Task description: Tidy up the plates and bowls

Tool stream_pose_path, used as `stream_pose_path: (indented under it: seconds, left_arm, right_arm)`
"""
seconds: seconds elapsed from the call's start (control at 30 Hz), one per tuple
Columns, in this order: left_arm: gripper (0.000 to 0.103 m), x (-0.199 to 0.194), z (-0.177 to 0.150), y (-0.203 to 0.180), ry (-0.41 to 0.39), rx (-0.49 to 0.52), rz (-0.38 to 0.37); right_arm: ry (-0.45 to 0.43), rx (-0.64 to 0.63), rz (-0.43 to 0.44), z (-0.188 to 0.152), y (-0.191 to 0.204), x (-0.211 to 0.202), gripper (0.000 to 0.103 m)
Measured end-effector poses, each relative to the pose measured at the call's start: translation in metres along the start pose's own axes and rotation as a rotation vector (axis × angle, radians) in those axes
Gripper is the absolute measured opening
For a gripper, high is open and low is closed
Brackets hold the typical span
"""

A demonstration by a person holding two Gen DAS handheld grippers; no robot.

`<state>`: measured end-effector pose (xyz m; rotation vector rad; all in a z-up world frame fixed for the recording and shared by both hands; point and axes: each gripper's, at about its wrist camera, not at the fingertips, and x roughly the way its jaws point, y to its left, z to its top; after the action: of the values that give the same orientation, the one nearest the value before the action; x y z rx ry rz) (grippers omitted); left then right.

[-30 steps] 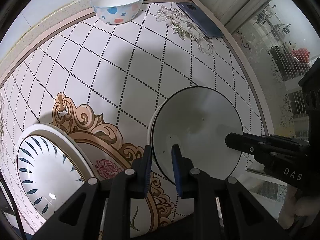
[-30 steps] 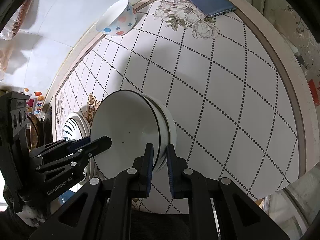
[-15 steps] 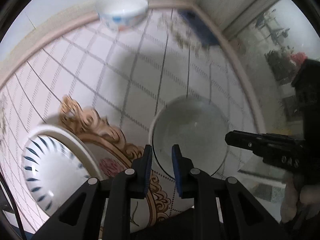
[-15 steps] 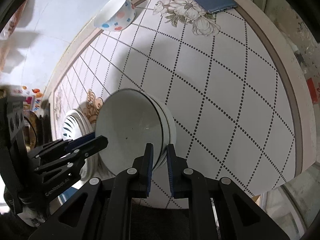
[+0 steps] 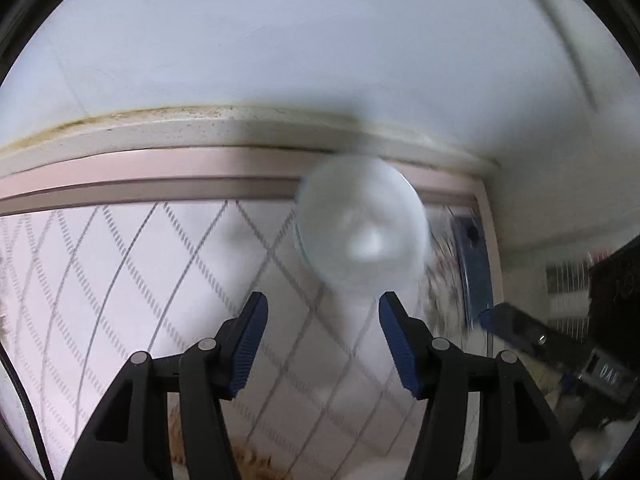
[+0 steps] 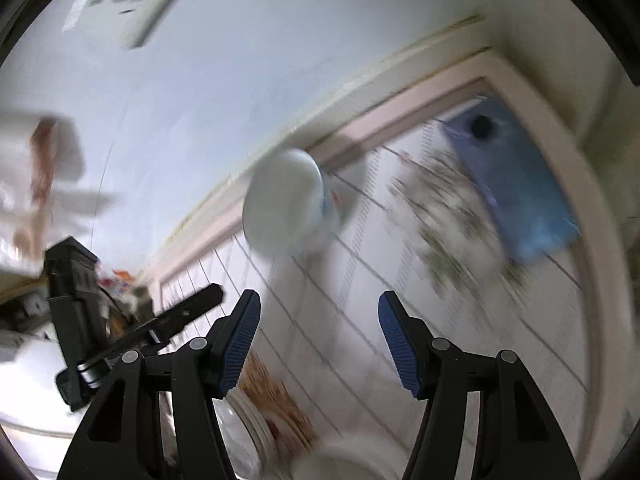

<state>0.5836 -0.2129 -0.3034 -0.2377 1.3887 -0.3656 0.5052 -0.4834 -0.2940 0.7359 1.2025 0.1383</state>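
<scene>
Both hand-held grippers have let go of the stacked bowls and swung up
I see left hand-held gripper (image 5: 320, 332) and right hand-held gripper (image 6: 318, 330) spread wide, aimed at the blurred dotted bowl (image 5: 360, 232) on the bench (image 5: 120, 280)

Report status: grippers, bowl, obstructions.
Left gripper open, empty. Right gripper open, empty. Spotted bowl ahead by table edge, untouched. Phone off right, path unobstructed.

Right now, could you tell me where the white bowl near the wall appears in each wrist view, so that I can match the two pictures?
Left wrist: the white bowl sits right of centre, above and between the open fingers, by the table's far edge, blurred.
Right wrist: the bowl is left of centre, above the left finger, against the same edge.
Shared landmark: the blue phone lies to the bowl's right in both views.
</scene>
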Motion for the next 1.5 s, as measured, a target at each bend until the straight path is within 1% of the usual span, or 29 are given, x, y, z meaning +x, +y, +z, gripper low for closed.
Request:
stream_pose_path:
  seconds: [0.1, 0.17, 0.2, 0.23, 0.27, 0.3, 0.37, 0.43, 0.57, 0.67, 0.73, 0.8, 0.9, 1.03, 1.1, 1.2, 1.37, 1.5]
  left_arm:
    - [0.055, 0.025, 0.016, 0.006, 0.022, -0.034, -0.006]
    - [0.053, 0.037, 0.024, 0.008, 0.029, -0.052, -0.021]
    - [0.047, 0.041, 0.026, 0.01, 0.024, -0.062, -0.022]
    - [0.029, 0.046, 0.028, 0.011, 0.025, -0.067, -0.023]
    - [0.018, 0.049, 0.029, 0.011, 0.03, -0.063, -0.019]
    - [0.017, 0.05, 0.029, 0.009, 0.022, -0.052, 0.002]
    - [0.014, 0.05, 0.028, 0.005, 0.002, -0.013, 0.03]
    - [0.014, 0.049, 0.028, 0.001, -0.004, 0.003, 0.044]
    - [0.014, 0.043, 0.026, -0.006, -0.016, 0.023, 0.058]
    - [0.014, 0.037, 0.018, -0.011, -0.018, 0.042, 0.058]
    - [0.014, 0.028, 0.009, -0.016, -0.018, 0.066, 0.059]
    - [0.014, 0.017, -0.005, -0.022, -0.018, 0.091, 0.068]
    - [0.014, -0.001, -0.03, -0.031, -0.013, 0.122, 0.061]
    - [0.014, -0.032, -0.063, -0.04, -0.018, 0.152, 0.025]
    - [0.014, -0.045, -0.08, -0.047, -0.022, 0.164, 0.012]
    - [0.014, -0.07, -0.11, -0.053, -0.043, 0.2, -0.002]
    - [0.014, -0.088, -0.152, -0.064, -0.033, 0.225, -0.027]
    - [0.015, -0.092, -0.183, -0.066, -0.008, 0.245, -0.041]
  right_arm:
    - [0.024, 0.022, 0.02, 0.032, 0.0, 0.037, 0.064]
    - [0.034, 0.026, 0.001, 0.046, -0.001, 0.057, 0.063]
    - [0.04, 0.026, -0.001, 0.052, -0.002, 0.067, 0.058]
    - [0.046, 0.024, -0.004, 0.057, -0.003, 0.075, 0.052]
    - [0.057, 0.022, -0.01, 0.06, -0.004, 0.084, 0.034]
    - [0.067, 0.018, -0.015, 0.062, -0.005, 0.09, 0.02]
    - [0.079, -0.009, -0.047, 0.063, -0.005, 0.101, 0.016]
    - [0.055, -0.036, -0.057, 0.061, -0.002, 0.102, 0.016]
    - [0.047, -0.075, -0.099, 0.057, 0.007, 0.104, 0.014]
    - [0.044, -0.084, -0.117, 0.051, 0.015, 0.098, 0.013]
    - [0.038, -0.082, -0.111, 0.046, 0.015, 0.089, 0.014]
    - [0.026, -0.093, -0.114, 0.036, 0.019, 0.077, 0.014]
    - [0.015, -0.123, -0.13, 0.018, 0.032, 0.056, 0.014]
    - [0.009, -0.141, -0.135, -0.022, 0.041, 0.022, 0.014]
    - [0.006, -0.142, -0.13, -0.035, 0.036, 0.004, 0.014]
    - [-0.004, -0.147, -0.132, -0.068, 0.036, -0.025, 0.014]
    - [-0.024, -0.155, -0.142, -0.119, 0.038, -0.064, 0.014]
    - [-0.024, -0.144, -0.143, -0.155, 0.03, -0.09, 0.014]
